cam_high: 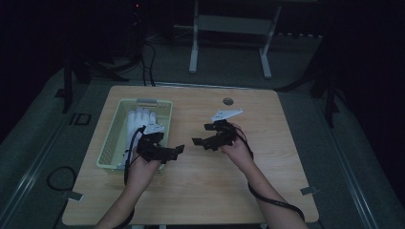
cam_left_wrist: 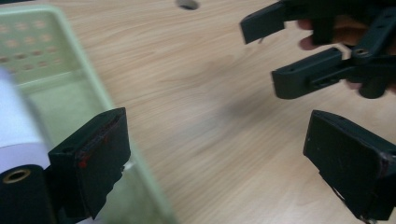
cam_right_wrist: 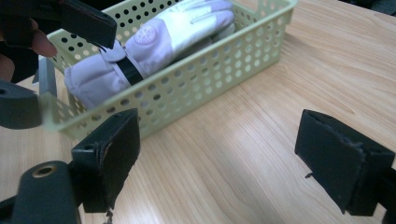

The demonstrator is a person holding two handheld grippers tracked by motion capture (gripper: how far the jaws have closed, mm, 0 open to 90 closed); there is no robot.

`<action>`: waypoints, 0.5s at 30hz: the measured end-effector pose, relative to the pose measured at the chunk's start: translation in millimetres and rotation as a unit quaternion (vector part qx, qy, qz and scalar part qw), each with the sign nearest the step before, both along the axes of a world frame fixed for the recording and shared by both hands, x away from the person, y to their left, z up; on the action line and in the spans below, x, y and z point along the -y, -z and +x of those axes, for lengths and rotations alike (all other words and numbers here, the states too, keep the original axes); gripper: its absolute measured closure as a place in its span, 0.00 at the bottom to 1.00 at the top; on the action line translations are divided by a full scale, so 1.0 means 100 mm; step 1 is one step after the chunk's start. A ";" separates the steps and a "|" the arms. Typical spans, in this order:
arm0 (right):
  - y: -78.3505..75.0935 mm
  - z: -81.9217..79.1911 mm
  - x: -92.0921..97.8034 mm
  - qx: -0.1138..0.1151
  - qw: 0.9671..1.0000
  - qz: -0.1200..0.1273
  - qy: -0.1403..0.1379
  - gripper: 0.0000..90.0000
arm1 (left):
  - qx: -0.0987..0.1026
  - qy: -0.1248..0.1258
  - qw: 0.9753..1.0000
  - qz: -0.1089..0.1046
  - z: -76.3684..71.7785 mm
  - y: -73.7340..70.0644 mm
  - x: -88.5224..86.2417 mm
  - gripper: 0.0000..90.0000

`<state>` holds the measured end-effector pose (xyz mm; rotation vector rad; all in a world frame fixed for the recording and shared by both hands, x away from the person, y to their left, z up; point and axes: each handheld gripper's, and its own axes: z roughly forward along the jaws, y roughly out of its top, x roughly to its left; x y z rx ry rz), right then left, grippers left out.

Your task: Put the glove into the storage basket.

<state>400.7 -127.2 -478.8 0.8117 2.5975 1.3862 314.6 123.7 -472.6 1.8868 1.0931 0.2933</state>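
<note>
A pale green perforated basket (cam_high: 115, 135) stands on the left part of the wooden table (cam_high: 267, 181) and holds a white padded glove (cam_high: 140, 120) with a black wrist strap. The left gripper (cam_high: 173, 152) hovers just past the basket's near right corner, open and empty. In its own view the left gripper (cam_left_wrist: 219, 163) has its jaws wide apart over bare wood, the basket (cam_left_wrist: 70, 88) at its left. The right gripper (cam_high: 203, 134) faces it at mid-table, open and empty. From the right gripper (cam_right_wrist: 226, 156) the basket (cam_right_wrist: 224, 60) and glove (cam_right_wrist: 159, 39) lie ahead.
A round cable hole (cam_high: 228, 101) sits near the table's far edge. A white desk frame (cam_high: 193, 52) stands on the floor behind the table. Black cables (cam_high: 57, 176) lie on the floor at the left. The room is dim.
</note>
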 end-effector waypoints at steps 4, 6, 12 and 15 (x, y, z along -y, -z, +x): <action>0.02 -0.04 0.13 0.004 1.000 0.002 0.005 0.16 | -0.004 0.012 1.000 0.011 -0.05 0.03 0.11 0.09; 0.04 -0.06 0.20 0.004 1.000 -0.001 0.009 0.16 | -0.001 0.023 1.000 0.017 -0.08 0.05 0.17 0.09; 0.13 -0.13 0.41 0.003 1.000 -0.006 0.014 0.16 | 0.002 0.056 0.998 0.014 -0.19 0.11 0.34 0.09; 0.15 -0.15 0.48 0.003 1.000 -0.013 0.017 0.16 | 0.001 0.076 0.997 0.008 -0.21 0.17 0.42 0.09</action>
